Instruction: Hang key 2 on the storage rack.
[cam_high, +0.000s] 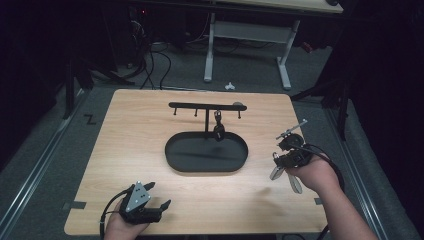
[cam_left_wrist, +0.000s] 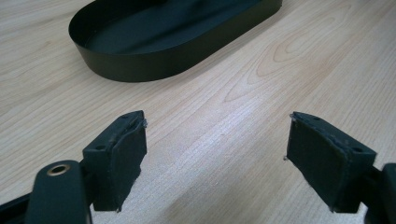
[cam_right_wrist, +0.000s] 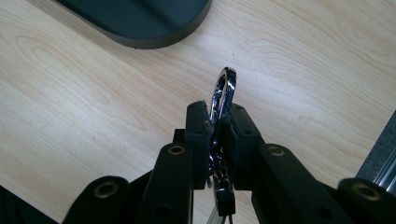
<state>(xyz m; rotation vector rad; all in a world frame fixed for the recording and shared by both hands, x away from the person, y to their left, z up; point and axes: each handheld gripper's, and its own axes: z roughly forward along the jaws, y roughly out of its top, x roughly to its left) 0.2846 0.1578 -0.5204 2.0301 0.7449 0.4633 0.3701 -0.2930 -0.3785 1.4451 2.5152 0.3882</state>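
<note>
Left tongs (cam_high: 159, 196) gaping wide over bare wooden table (cam_high: 125, 150), gripping nothing; black oval tray (cam_high: 206, 152) with hook rack (cam_high: 207, 106) mid-table, one dark item hanging; right tongs (cam_right_wrist: 217, 123) clamped tight on shiny metal clip (cam_right_wrist: 223, 88), beside tray's right end.

table (cam_left_wrist: 261, 60): pale wood, smooth, visible grain
tray (cam_left_wrist: 140, 60): black, matt
clip (cam_right_wrist: 224, 91): shiny metal
pads (cam_left_wrist: 123, 158): black, matt, rough-edged
</note>
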